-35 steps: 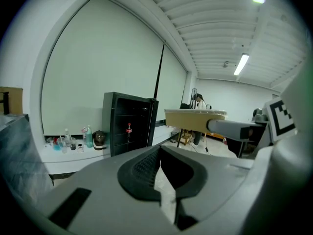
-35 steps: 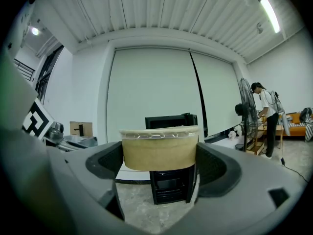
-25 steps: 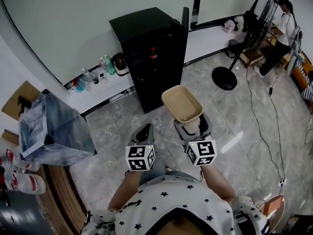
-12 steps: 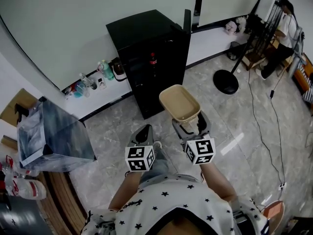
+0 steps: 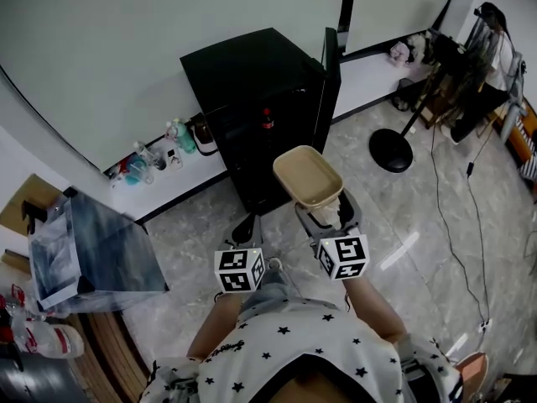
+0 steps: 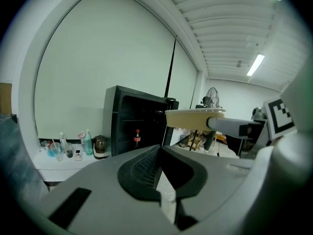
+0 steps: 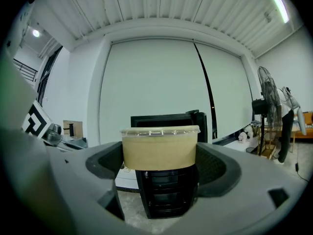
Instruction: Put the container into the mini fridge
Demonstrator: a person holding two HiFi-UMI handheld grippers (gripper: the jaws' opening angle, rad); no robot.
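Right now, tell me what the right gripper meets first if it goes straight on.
The right gripper, with the container in its jaws, points at the open mini fridge; its dark shelves lie straight ahead. Nothing shows in between, though depth is unclear.

A mini fridge [image 5: 260,116] stands against the wall, its door [image 5: 330,82] open at its right, with a bottle [image 5: 267,119] inside. Before it, the right gripper [image 5: 323,211] holds the container [image 5: 307,176]. The left gripper [image 5: 247,225] is just left. Small bottles [image 5: 159,149] line a ledge left of the fridge.
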